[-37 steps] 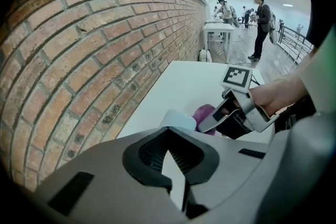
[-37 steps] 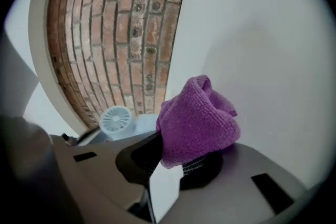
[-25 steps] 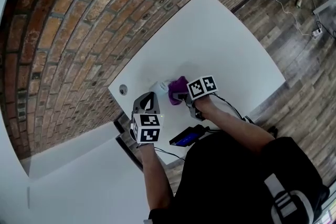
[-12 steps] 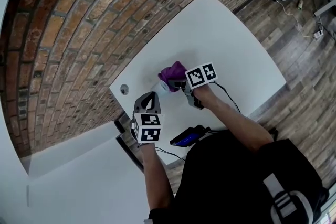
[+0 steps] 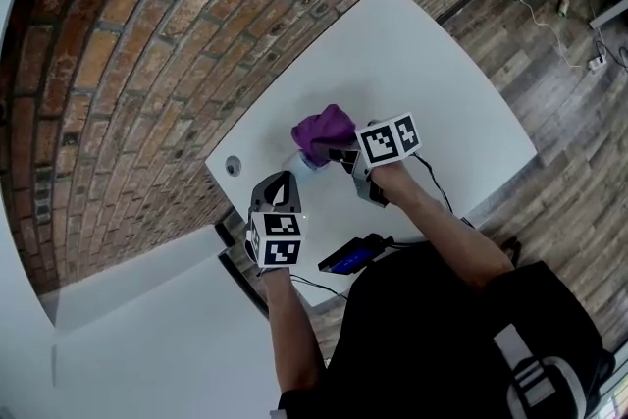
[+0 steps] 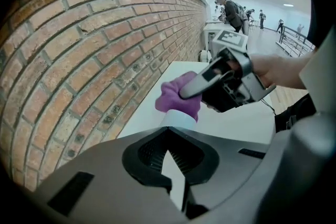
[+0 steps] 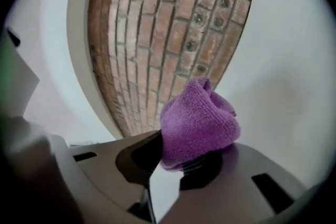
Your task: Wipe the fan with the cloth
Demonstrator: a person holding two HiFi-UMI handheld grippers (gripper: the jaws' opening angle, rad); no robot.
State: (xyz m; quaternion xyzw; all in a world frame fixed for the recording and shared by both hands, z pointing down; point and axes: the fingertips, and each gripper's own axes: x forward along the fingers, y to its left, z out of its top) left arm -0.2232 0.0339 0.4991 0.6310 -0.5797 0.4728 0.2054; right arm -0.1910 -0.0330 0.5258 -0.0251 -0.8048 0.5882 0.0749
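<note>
Two grippers are held over the near corner of the white table (image 5: 422,64). The purple cloth (image 5: 322,130) is bunched between the jaws of the right gripper (image 5: 342,155), which are clamped on it, and most of the cloth bulges out beyond their tips. The cloth is seen against the top of the fan (image 6: 181,119). Only a white rounded part of the fan shows beneath it, close to the brick wall (image 5: 147,64). The right gripper is held about level, its marker cube turned upward and the forearm stretched back toward the body. The left gripper (image 5: 279,182) is tilted down toward the table. Its jaws are drawn together, and the fan rises just beyond their tips.
</note>
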